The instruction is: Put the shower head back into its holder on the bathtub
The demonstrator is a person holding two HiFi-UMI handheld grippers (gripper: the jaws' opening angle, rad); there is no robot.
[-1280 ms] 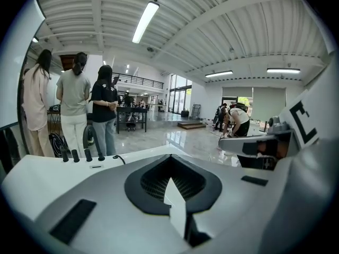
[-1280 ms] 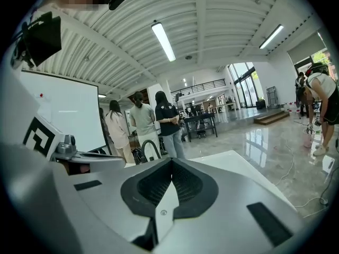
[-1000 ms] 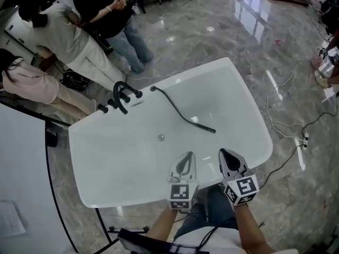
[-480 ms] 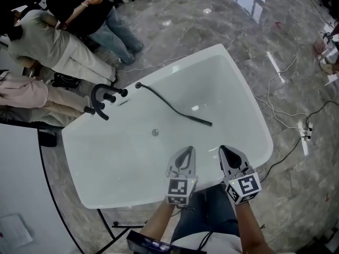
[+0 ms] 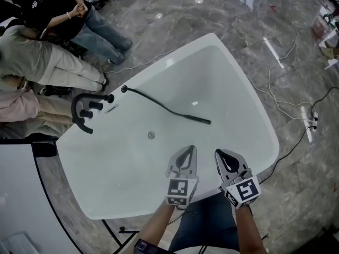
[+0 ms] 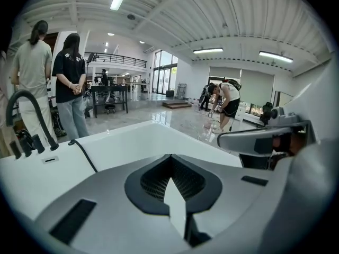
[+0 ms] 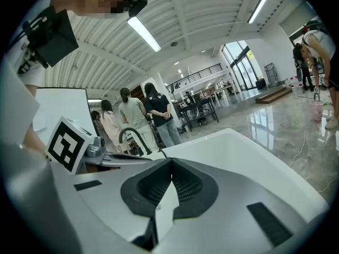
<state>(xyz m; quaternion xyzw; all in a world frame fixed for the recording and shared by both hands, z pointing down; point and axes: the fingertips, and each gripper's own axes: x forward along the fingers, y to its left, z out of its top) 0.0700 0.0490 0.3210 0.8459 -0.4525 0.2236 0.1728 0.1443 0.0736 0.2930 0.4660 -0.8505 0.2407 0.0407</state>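
Note:
The black shower head [image 5: 197,119] lies inside the white bathtub [image 5: 241,94], and its black hose [image 5: 153,101] runs back to the far left rim. A curved black faucet [image 5: 79,110] with knobs stands on that rim, also visible in the left gripper view as the faucet [image 6: 25,115] and hose [image 6: 85,153]. My left gripper [image 5: 189,147] and right gripper [image 5: 218,152] hover side by side over the near rim, well short of the shower head. Both are shut with nothing between the jaws, as the left gripper [image 6: 170,156] and right gripper [image 7: 170,160] views show.
Several people stand on the marble floor beyond the faucet end [image 5: 47,57]. Cables and a power strip [image 5: 310,121] lie on the floor right of the tub. A person bends over at the far right [image 6: 226,102]. A dark stand leg [image 5: 47,194] runs along the tub's left.
In the head view the tub has shifted left and the view tilted further down. Both grippers stayed side by side at the near rim, shut, and slightly lower.

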